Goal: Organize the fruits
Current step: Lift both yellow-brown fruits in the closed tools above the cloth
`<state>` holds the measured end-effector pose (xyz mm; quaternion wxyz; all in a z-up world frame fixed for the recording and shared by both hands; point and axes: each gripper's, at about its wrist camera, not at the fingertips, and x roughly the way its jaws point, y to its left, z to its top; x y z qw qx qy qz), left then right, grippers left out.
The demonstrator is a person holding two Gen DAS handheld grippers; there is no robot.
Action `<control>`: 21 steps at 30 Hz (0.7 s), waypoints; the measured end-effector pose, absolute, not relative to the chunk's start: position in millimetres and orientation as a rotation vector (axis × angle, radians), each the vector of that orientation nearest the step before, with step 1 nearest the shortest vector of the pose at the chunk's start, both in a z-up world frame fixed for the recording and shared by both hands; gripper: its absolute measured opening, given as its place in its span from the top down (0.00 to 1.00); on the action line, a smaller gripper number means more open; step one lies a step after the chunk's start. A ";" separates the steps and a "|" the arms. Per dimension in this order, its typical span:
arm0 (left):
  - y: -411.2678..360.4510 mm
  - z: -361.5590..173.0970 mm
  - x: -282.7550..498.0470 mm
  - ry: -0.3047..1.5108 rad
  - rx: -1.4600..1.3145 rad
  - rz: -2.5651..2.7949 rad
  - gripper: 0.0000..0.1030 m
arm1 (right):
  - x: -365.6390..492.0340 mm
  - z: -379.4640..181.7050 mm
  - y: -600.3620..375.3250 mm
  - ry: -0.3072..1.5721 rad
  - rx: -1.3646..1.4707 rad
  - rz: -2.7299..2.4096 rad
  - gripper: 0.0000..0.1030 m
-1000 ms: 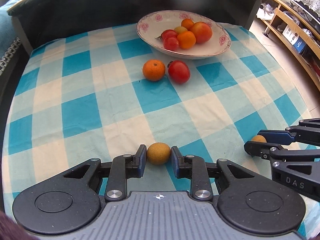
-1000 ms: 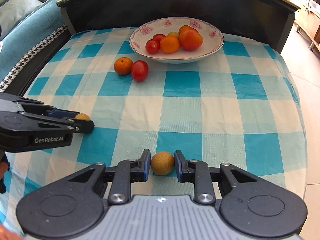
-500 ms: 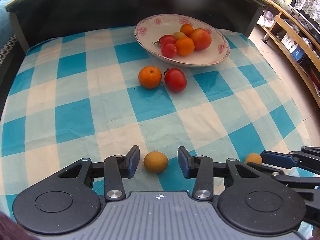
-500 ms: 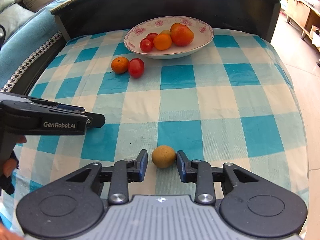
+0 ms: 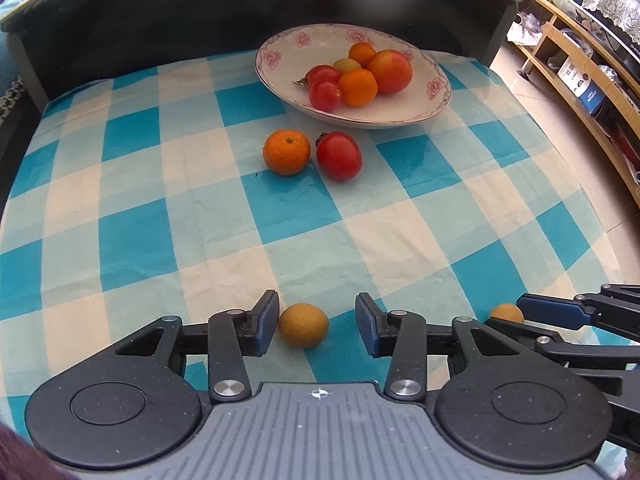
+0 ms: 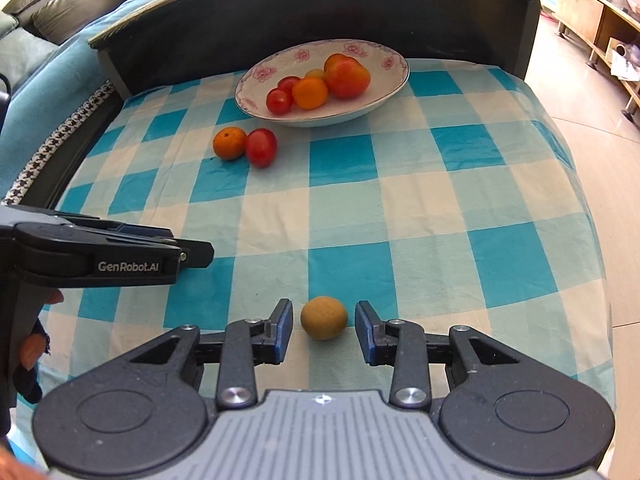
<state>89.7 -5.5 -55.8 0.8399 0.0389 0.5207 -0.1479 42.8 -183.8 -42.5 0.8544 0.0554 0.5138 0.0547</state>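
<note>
Left gripper (image 5: 317,328) spread, small round tan-brown fruit (image 5: 303,325) lying loose between. Right gripper (image 6: 323,330) opening; second tan-brown fruit (image 6: 323,317) between, untouched, on checked cloth (image 6: 400,208).

A blue-and-cream checked cloth (image 5: 168,216) covers the table, backed by a dark curved board (image 6: 320,8). Wooden shelving (image 5: 580,80) lines the tiled floor (image 6: 592,92); a sofa (image 6: 60,4) stands opposite.
</note>
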 end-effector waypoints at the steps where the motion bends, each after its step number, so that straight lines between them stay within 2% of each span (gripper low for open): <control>1: -5.6 -55.9 89.5 1.101 0.083 -0.313 0.51 | 44.0 -44.6 -183.8 1.087 0.115 0.112 0.65; 4: -5.6 -56.0 89.2 1.101 0.081 -0.312 0.52 | 46.7 -49.2 -182.9 1.094 0.111 0.110 0.65; 8: -6.2 -55.9 86.7 1.098 0.102 -0.303 0.60 | 50.2 -49.7 -177.4 1.094 0.078 0.102 0.65; 13: -5.7 -51.9 84.3 1.093 0.116 -0.306 0.65 | 48.3 -49.4 -169.6 1.098 0.025 0.120 0.71; 21: -8.9 -53.9 81.5 1.101 0.137 -0.313 0.67 | 48.2 -48.7 -166.3 1.094 0.016 0.137 0.71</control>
